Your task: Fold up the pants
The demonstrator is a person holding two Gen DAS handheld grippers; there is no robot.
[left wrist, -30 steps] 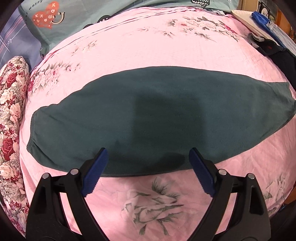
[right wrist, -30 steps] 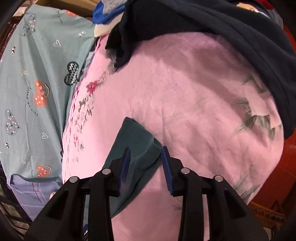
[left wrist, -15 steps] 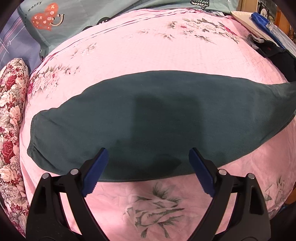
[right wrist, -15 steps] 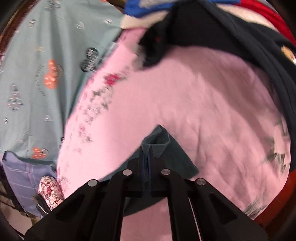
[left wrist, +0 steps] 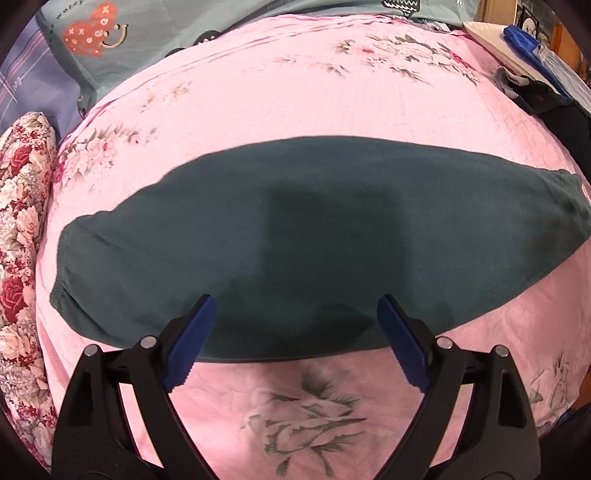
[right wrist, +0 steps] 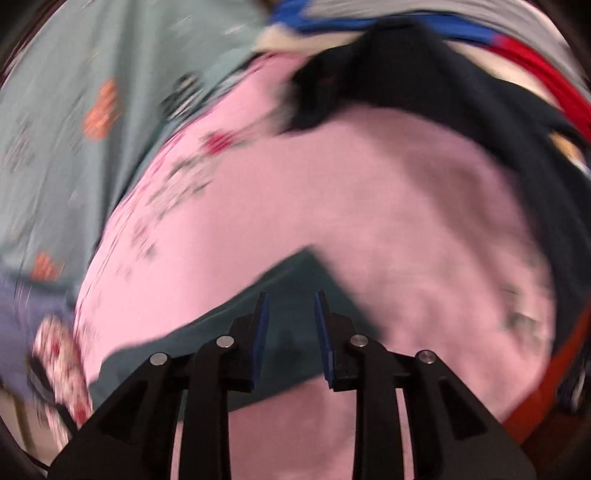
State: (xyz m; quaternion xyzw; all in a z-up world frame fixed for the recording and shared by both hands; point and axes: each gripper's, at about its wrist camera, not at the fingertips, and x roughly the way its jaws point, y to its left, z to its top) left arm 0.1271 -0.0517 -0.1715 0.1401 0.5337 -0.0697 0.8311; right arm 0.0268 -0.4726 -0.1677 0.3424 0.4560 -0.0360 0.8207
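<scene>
The dark green pants [left wrist: 314, 236] lie flat and folded lengthwise across the pink floral bedspread [left wrist: 295, 85]. My left gripper [left wrist: 295, 332] is wide open and empty, hovering over the near edge of the pants at their middle. In the blurred right wrist view, my right gripper [right wrist: 290, 332] is open by a narrow gap above one end of the pants [right wrist: 291, 280], with nothing between its blue pads [right wrist: 260, 332].
A floral pillow [left wrist: 18, 236] lies at the left edge. A teal heart-print sheet [left wrist: 147, 33] lies beyond the bedspread. Dark clothes [right wrist: 424, 81] and other piled garments lie at the far right of the bed [left wrist: 546, 99].
My right gripper was shut on the pants end half a second ago; now it has opened, let go and swung over the pants. The pants end settled. The left gripper barely moved.
</scene>
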